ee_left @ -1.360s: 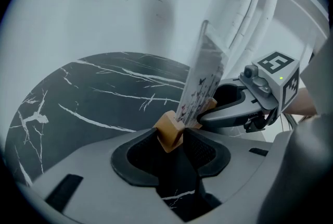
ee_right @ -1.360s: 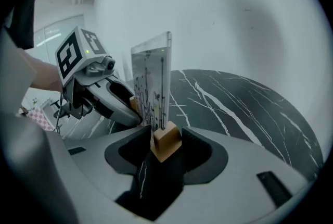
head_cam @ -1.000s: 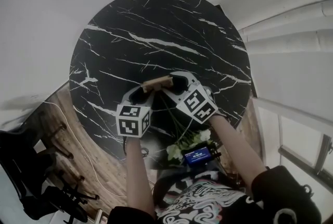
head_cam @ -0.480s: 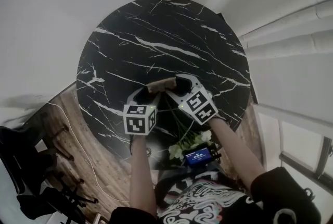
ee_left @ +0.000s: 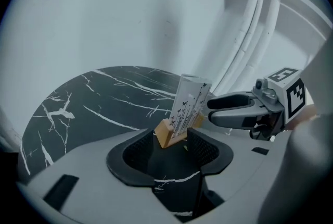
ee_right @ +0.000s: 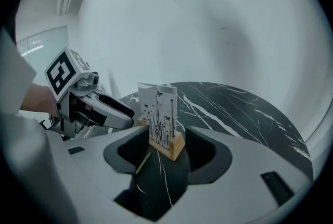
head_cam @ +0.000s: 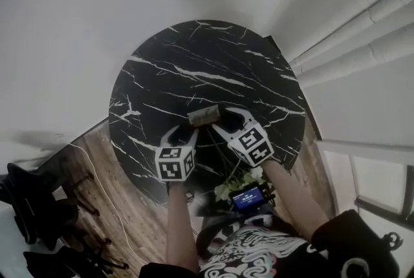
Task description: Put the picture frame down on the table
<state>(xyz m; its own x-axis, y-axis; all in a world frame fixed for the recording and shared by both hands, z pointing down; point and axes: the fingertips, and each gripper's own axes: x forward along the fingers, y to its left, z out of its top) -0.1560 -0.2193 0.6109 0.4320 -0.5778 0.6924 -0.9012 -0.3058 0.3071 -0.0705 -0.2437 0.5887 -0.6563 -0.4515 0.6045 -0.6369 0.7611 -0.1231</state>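
Left gripper point(ee_left: 171, 136) just opened — wood-based frame point(ee_left: 188, 103) stands free.

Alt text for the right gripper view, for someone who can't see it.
A small picture frame on a wooden base stands upright between the right gripper's parted jaws, on a round black marble table against a pale wall.

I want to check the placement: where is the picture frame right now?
In the head view, the picture frame stands upright on the black table, toward its near edge, at the open jaw tips of the right gripper.
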